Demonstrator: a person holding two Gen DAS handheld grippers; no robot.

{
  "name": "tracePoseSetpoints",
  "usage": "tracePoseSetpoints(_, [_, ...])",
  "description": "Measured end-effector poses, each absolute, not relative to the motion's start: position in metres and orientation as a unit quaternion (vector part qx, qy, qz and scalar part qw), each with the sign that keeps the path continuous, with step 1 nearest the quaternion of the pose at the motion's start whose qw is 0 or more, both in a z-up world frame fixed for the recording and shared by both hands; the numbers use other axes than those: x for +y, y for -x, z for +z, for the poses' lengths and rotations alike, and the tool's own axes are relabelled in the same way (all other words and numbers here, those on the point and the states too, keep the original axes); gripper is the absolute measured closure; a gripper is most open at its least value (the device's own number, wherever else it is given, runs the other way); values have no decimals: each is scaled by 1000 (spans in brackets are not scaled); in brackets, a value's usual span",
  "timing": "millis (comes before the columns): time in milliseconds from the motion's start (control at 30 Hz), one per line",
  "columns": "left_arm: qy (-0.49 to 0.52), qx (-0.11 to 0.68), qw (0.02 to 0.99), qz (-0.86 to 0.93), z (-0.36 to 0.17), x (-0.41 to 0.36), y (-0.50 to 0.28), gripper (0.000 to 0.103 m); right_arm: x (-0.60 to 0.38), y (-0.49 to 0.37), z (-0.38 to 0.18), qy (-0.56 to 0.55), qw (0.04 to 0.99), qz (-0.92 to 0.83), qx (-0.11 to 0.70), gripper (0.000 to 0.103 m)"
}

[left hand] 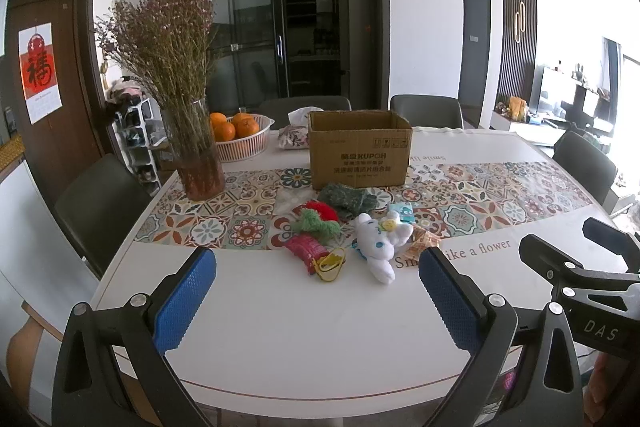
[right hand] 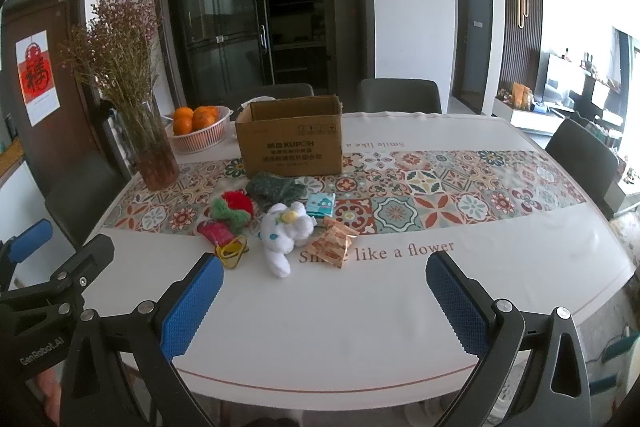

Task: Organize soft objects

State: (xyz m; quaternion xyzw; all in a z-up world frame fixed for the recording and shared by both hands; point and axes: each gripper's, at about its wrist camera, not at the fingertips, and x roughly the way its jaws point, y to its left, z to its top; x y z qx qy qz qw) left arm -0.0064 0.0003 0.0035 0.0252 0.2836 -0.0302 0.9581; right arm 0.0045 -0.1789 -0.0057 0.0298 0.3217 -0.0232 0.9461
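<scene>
Both tools wide apart before KUPOH-printed cardboard box (left hand: 359, 149).

Behind the white table (left hand: 280, 327): dark glass sliding doors (left hand: 280, 11) set in white walls, grey chairs (left hand: 426, 111) along the far edge. Left, a brown door (left hand: 52, 75); right, bright daylight.

The box (left hand: 360, 151) is showing the word "KUPOH" on its front, with small lines under it too tiny to read. The table (right hand: 400, 307) is showing "like a flower" at 12 o'clock from the right gripper (right hand: 324, 295). The gripper at 9 o'clock is showing "GenRobot.AI". The red poster (left hand: 39, 71) is showing one big Chinese sign.
</scene>
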Motion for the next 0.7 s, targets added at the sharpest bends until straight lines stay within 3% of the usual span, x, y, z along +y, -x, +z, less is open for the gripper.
tracePoseSetpoints(700, [-32,290,956,-38,1,-5,-7,0,-186,-16,-10,-38,943,-27,329,0])
